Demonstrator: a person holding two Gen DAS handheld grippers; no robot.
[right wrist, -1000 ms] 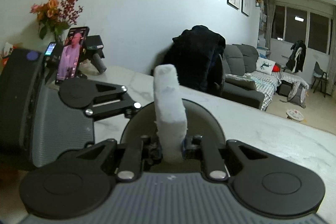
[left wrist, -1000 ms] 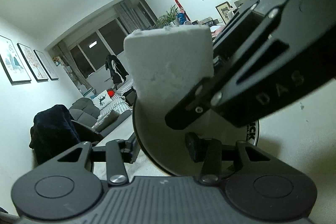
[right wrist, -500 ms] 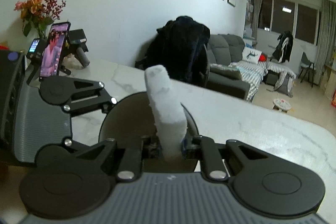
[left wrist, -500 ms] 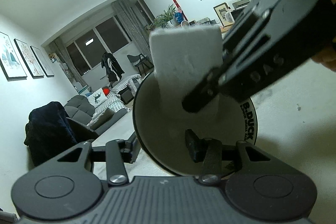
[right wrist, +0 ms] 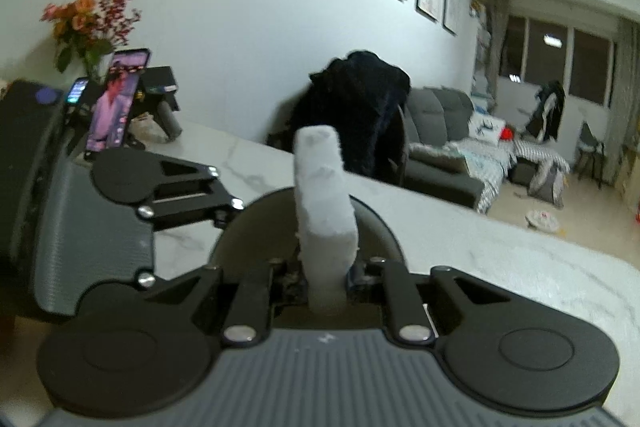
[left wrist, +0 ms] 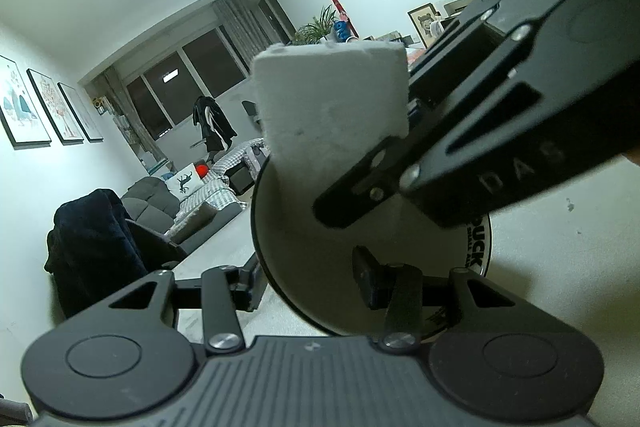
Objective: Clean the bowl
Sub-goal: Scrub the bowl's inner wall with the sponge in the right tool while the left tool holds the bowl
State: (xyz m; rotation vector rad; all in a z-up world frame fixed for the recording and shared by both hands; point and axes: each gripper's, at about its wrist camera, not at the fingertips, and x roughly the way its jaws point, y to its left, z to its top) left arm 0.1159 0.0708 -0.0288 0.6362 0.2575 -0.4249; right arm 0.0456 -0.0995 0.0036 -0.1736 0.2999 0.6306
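Left gripper [left wrist: 308, 283], seen from its own wrist view: jaws closed onto the rim of the bowl [left wrist: 312, 267], one finger [left wrist: 250, 287] outside the wall at the left and the other finger [left wrist: 370, 281] inside the cavity. The bowl is held tilted on edge, its dark grey interior facing the camera; a black outer band with white lettering shows along its right rim. It sits directly ahead of the left gripper and above the white marble table [left wrist: 560, 267], whether touching the table cannot be told.

Right gripper [right wrist: 326, 279], in its own view: jaws clamped tight on the lower end of a white sponge [right wrist: 324, 195], which stands upright between them and leans slightly left. In the left wrist view the right gripper [left wrist: 384, 171] enters from the upper right, and the sponge [left wrist: 332, 107] presents its broad face, its lower part lying within the mouth of the bowl while its upper part rises above the rim. In the right wrist view the bowl [right wrist: 256, 227] appears as a dark arc just behind the sponge, with the left gripper's body at the left.

Background, right wrist view: dark garment over a chair [right wrist: 360, 111], phone on a stand [right wrist: 116, 99], vase of flowers [right wrist: 88, 23]
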